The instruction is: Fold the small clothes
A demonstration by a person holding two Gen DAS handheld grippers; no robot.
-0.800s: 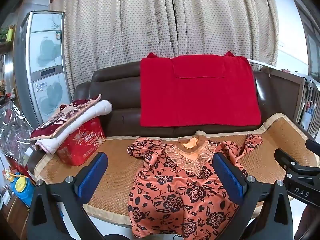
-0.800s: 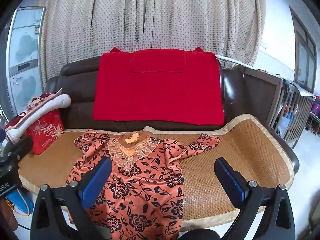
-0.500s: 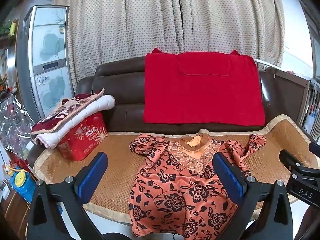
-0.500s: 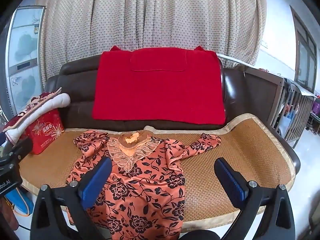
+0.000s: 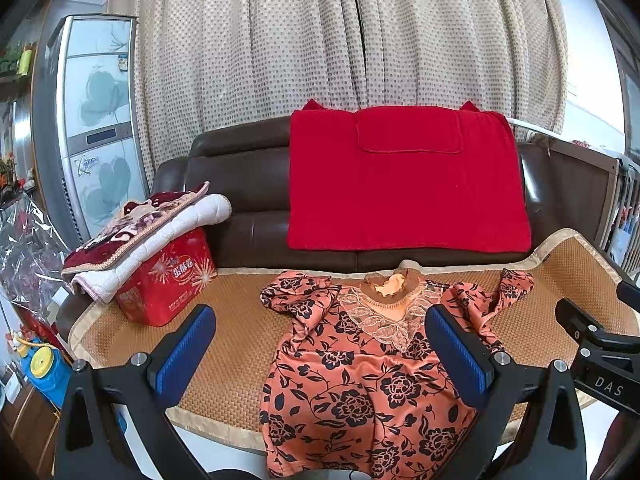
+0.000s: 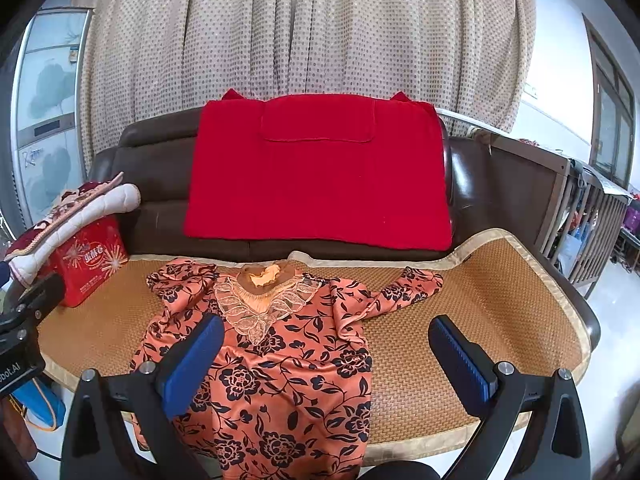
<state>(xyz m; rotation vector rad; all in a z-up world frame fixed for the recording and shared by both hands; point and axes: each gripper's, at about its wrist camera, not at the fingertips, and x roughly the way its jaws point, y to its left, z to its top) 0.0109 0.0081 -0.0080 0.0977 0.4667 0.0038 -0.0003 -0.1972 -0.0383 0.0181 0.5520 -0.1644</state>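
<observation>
An orange blouse with black flowers and a lace collar lies spread face up on the woven mat of a brown sofa, its hem hanging over the front edge. Its two sleeves are bunched near the shoulders. My left gripper hovers in front of the blouse, open, with nothing between its blue pads. My right gripper also stands open and empty, short of the blouse's right half. Each gripper's body shows at the edge of the other's view.
A red cloth drapes over the sofa's backrest. A red tin box with folded quilts on top stands at the mat's left end. A tall floor-standing unit stands at left, wooden railings at right.
Both views have shifted slightly: the left one has tilted up and come a little nearer the sofa, the right one has edged forward. The blouse lies as before and both grippers stay open.
</observation>
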